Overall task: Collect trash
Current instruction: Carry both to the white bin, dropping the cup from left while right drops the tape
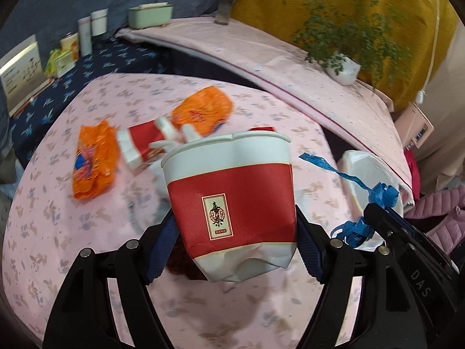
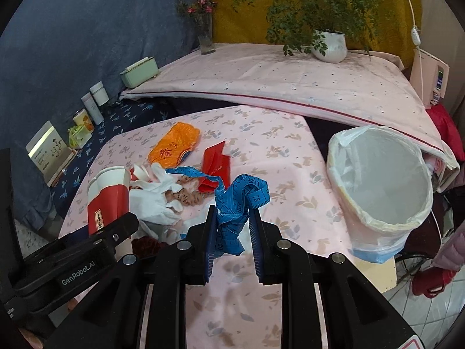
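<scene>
Left fingers [image 1: 235,226] clamp one paper cup [image 1: 232,200], right fingers [image 2: 234,226] one tape measure [image 2: 238,200]; two orange wrappers [image 1: 96,160] remain.

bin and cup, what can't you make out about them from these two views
- Bin, right wrist view: its bottom is hidden by the white liner.
- Bin, left wrist view: mostly covered by the blue tape measure and right gripper.
- Paper cup, both views: inside hidden by its own wall.
- Cup label: print too small to read.

Pink tablecloth [image 2: 261,145]; wrappers [image 2: 174,144], glove [image 2: 154,197].
</scene>
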